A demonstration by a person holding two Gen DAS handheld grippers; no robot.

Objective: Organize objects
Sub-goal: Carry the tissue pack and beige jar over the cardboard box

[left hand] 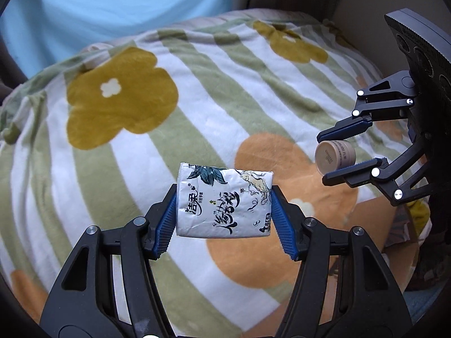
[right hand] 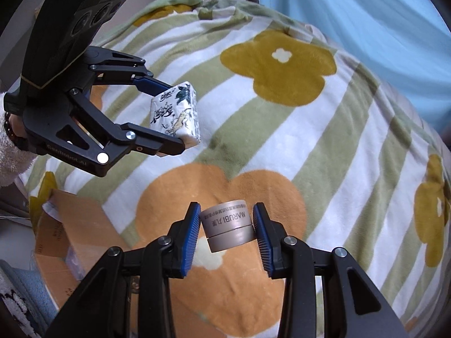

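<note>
My left gripper (left hand: 224, 197) is shut on a white tissue pack (left hand: 222, 201) with blue-black print and holds it above the flowered blanket. It also shows in the right wrist view (right hand: 176, 115), held by the left gripper (right hand: 176, 118) at upper left. My right gripper (right hand: 227, 226) is shut on a small beige cream jar (right hand: 228, 226) marked MARUBI. In the left wrist view the jar (left hand: 334, 155) sits between the right gripper's (left hand: 321, 157) fingers at the right.
A striped green-and-white blanket (left hand: 169, 129) with yellow and orange flowers covers the bed. An open cardboard box (right hand: 70, 239) stands at the bed's edge, lower left in the right wrist view. A light blue sheet (left hand: 98, 5) lies beyond the blanket.
</note>
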